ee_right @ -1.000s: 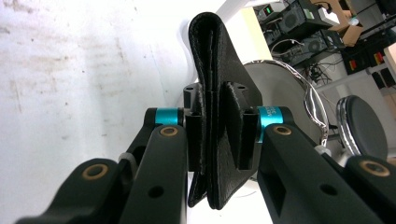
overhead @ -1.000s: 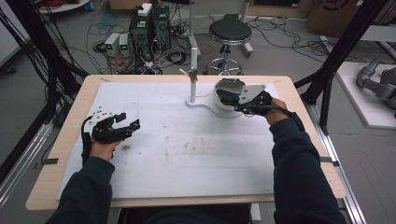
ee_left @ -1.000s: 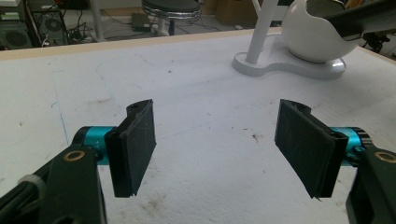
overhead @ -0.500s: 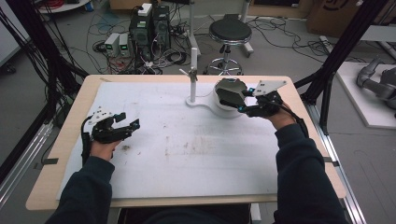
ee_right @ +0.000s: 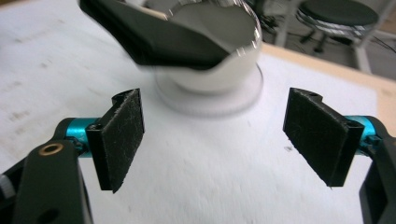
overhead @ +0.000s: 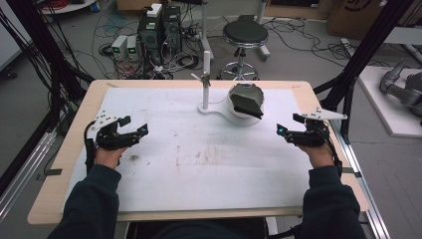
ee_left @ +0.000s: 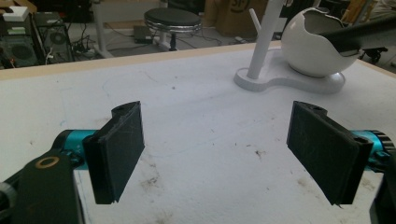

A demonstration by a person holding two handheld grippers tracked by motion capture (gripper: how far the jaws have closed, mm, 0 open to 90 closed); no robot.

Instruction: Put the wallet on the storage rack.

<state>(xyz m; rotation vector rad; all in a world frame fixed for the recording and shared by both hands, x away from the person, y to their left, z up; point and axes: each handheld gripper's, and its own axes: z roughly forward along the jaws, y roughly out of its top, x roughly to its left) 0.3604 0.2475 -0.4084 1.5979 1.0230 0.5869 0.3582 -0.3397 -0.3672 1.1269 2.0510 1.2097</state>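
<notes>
On the white sheet-covered wooden table [overhead: 199,164], a round white bowl on a flat white base [overhead: 238,112] sits at about 12 o'clock from the table's middle, slightly toward 1 o'clock. A dark, flat, wedge-shaped black object [overhead: 247,100] lies across the bowl's mouth, one end poking out over the rim on the near side. Just beside the bowl, at its 9 o'clock, a slim white upright post with a small side peg [overhead: 205,79] rises from the same base.

The right gripper [overhead: 286,134] hangs over the table at about 3 o'clock, well apart from the bowl, which lies at its 10 o'clock. Its jaws have just been opening and now stand wide, with nothing between the black pads [ee_right: 122,135]; in the right gripper view the bowl [ee_right: 210,70] and the black object [ee_right: 159,37] lie ahead, past the pads.

The left gripper [overhead: 134,130] is at about 9 o'clock over the table, near the left edge. Its jaws have also just been opening further and stand wide with bare table between the pads [ee_left: 122,149]. In the left gripper view the bowl [ee_left: 313,46] and post [ee_left: 264,42] stand far off at 1 o'clock.

A black round stool [overhead: 245,35] stands on the floor beyond the table's far edge.
</notes>
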